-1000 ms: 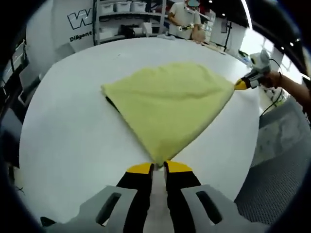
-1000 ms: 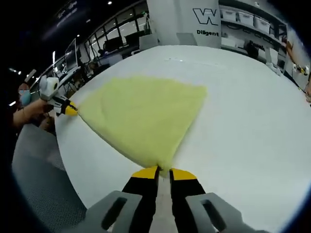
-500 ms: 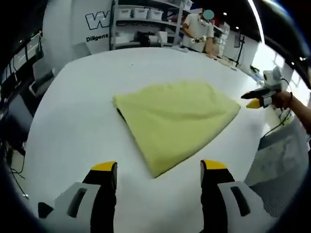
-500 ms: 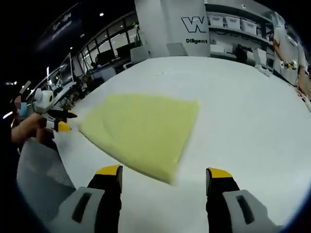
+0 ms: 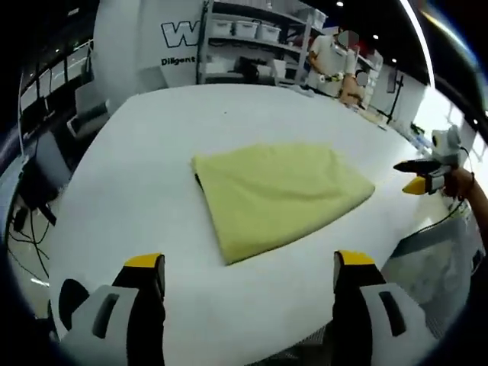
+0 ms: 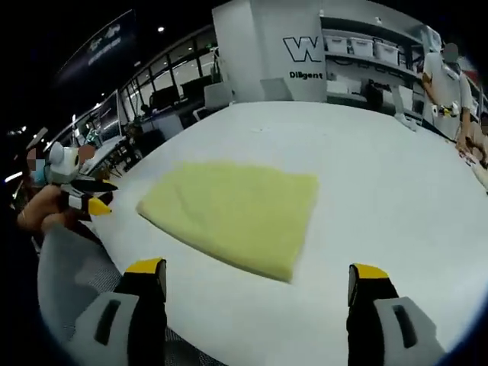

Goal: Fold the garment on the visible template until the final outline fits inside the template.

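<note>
White round table point(image 5: 114, 191), wide and bare around its one item, set in a large workshop hall. Landmark for all entries: the yellow garment point(image 5: 278, 194).

Yellow garment: folded into a compact, roughly four-sided pad, lying flat on the table near its middle. In the left gripper view a thin dark edge shows under its left side; I cannot tell what that is. In the right gripper view the same garment point(image 6: 236, 213) lies ahead of my jaws, thick folded edge toward me.

My left gripper point(image 5: 240, 267): jaws spread wide, yellow tips on either side of the garment's near corner, clear of the cloth, holding nothing. Seen from the right gripper view, it point(image 6: 91, 200) sits off the garment's left end, beyond the table edge, in my hand point(image 6: 46, 210).

My right gripper point(image 6: 259, 274): jaws spread wide, one tip to each side of the garment's near edge, not touching it, holding nothing. Seen from the left gripper view, it point(image 5: 419, 177) hovers off the garment's right end, apart from the cloth.

Beyond the garment: white wall with dark lettering point(image 5: 179, 38); shelving with white bins point(image 5: 259, 30); a person standing point(image 5: 335, 61) at the far side of the table.

Grey mesh surface point(image 6: 72, 267): below the table edge, on my side of the garment.
</note>
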Available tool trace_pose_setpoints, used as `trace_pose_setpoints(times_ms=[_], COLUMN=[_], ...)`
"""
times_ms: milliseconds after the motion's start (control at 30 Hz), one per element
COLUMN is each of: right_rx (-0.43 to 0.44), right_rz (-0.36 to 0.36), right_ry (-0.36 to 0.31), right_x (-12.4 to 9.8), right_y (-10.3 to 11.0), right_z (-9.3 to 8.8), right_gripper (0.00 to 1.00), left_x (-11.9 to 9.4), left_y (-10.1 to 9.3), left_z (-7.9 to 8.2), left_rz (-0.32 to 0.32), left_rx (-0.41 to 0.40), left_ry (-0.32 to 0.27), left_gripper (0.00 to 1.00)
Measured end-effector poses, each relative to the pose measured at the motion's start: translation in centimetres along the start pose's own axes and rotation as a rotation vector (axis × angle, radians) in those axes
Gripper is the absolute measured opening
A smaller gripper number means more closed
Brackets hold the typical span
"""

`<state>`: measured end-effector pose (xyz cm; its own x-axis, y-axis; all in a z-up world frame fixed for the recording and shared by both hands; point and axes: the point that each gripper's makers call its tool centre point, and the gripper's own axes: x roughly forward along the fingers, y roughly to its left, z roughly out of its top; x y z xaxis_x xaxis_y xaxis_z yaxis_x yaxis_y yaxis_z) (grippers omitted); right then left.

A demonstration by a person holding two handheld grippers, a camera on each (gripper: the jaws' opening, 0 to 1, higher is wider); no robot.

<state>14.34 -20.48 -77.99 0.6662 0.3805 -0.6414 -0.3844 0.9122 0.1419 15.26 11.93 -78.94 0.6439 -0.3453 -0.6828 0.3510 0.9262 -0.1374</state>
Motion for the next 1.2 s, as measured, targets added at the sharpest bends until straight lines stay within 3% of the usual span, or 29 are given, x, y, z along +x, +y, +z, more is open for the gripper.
trace_pose_setpoints(times_ms=[300, 467, 633, 1200], right_rx=[-0.041, -0.049, -0.044, -0.064], right_rz=[0.034, 0.036, 0.042, 0.036], right_ry=[-0.025, -0.037, -0.048, -0.044], right_x=[-1.4, -1.9, -1.9, -1.9], right_y=[1.9, 1.9, 2.1, 1.9], right_z=[-0.1, -0.2, 0.0, -0.2], right_gripper=[0.99, 0.99, 0.99, 0.99], left_x=[-1.5, -1.6, -1.6, -1.3], left_y=[-1.7, -1.1, -1.3, -1.3], left_z=[0.5, -0.2, -0.6, -1.5], left_rz=[-0.022, 0.020, 0.006, 0.021], left_rx=[-0.035, 0.005, -0.029, -0.027], left_ry=[-0.066, -0.037, -0.043, -0.025], left_gripper=[0.92, 0.93, 0.93, 0.92])
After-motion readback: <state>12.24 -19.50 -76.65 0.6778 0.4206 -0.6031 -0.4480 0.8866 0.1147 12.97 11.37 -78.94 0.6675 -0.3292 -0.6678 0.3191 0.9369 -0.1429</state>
